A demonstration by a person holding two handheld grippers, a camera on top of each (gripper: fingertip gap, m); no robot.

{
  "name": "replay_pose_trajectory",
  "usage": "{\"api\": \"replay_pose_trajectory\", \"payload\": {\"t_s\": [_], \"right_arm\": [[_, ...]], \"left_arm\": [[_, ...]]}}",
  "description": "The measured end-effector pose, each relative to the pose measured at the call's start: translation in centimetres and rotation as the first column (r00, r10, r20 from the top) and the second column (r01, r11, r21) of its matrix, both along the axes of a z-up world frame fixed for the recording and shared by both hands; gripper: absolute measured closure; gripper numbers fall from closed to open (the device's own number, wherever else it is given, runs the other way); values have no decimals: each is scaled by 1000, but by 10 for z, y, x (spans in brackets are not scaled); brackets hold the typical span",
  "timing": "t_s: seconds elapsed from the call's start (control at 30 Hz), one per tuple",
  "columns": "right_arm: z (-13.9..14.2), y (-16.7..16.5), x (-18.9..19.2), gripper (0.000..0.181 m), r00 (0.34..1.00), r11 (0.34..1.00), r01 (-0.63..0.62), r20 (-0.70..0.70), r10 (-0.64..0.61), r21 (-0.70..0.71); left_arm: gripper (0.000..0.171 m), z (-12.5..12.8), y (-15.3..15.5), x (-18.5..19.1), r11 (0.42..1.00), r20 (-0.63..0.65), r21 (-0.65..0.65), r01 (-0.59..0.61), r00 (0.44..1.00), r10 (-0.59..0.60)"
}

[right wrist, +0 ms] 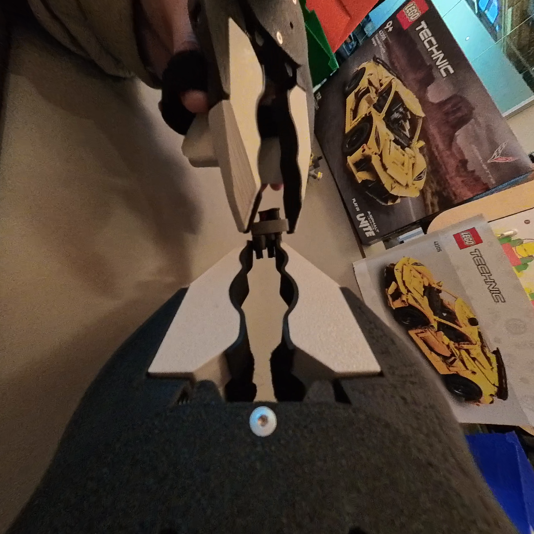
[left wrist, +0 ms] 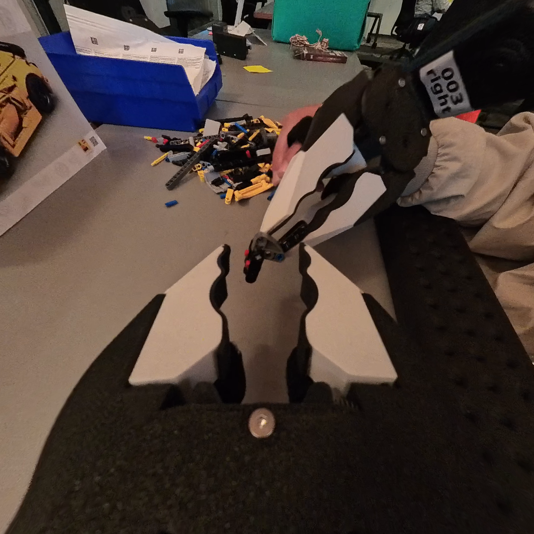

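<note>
— What is gripped, and by which tool?

— A small beam-and-pin sub-assembly (left wrist: 260,257), black with a grey triangular plate and red and blue pins, is clamped by its black beam in the tips of the right tool (left wrist: 284,235). The left tool (left wrist: 265,250) is spread, with nothing gripped. The sub-assembly hangs between its two fingertips, above the bench (left wrist: 101,231).

— Is the piece touched by the left tool's fingers?

— It cannot be told. In the left wrist view a gap is seen on each side. In the right wrist view the grey plate is closely flanked.

— What is placed around?

— Beyond the left tool's tips a pile of loose construction-toy parts (left wrist: 231,156) is spread, with a blue bin (left wrist: 130,95) of paper sheets behind it. To the right of the right tool an instruction booklet (right wrist: 450,318) and the set box (right wrist: 419,115) are seen.

— What could go wrong?

— The piece is held only at one end of its beam, so it could be levered sideways or pulled out of the right tool's grip if the left tool's fingers were closed off-centre. A pin could also be knocked loose. A dropped piece might be lost in the pile.
</note>
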State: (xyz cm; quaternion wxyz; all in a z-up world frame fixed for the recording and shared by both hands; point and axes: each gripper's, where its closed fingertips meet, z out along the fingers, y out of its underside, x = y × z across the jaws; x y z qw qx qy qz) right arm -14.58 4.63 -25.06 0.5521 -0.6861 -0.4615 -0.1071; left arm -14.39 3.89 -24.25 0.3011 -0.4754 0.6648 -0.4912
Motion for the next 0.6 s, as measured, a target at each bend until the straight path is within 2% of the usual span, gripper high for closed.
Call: {"api": "replay_pose_trajectory", "payload": {"t_s": [0.03,0.07,0.13,0.23,0.33,0.43,0.6], "right_arm": [[3,0,0,167,1000,1000,1,6,-1,20],[4,-1,-1,167,1000,1000,-3,8,3,23],[6,-2,0,167,1000,1000,8,-8,-7,27],[21,-6,-2,167,985,999,24,-173,-17,37],[41,-13,-6,158,932,999,-31,-360,40,32],[57,-21,-11,158,899,993,-88,-422,115,84],[52,-24,-22,160,869,986,-161,-467,163,46]], "left_arm": [[127,-3,-2,0,1000,-12,-3,12,1000,-12],[141,-5,-2,0,1000,-13,-3,17,1000,-17],[143,-1,-3,0,1000,10,-14,24,1000,-24],[143,14,-8,-1,989,61,-133,59,997,-51],[144,34,-10,-4,933,117,-341,120,990,-84],[144,41,-10,-8,854,107,-493,167,986,-131],[144,33,-20,-15,810,52,-543,222,972,-231]]}}
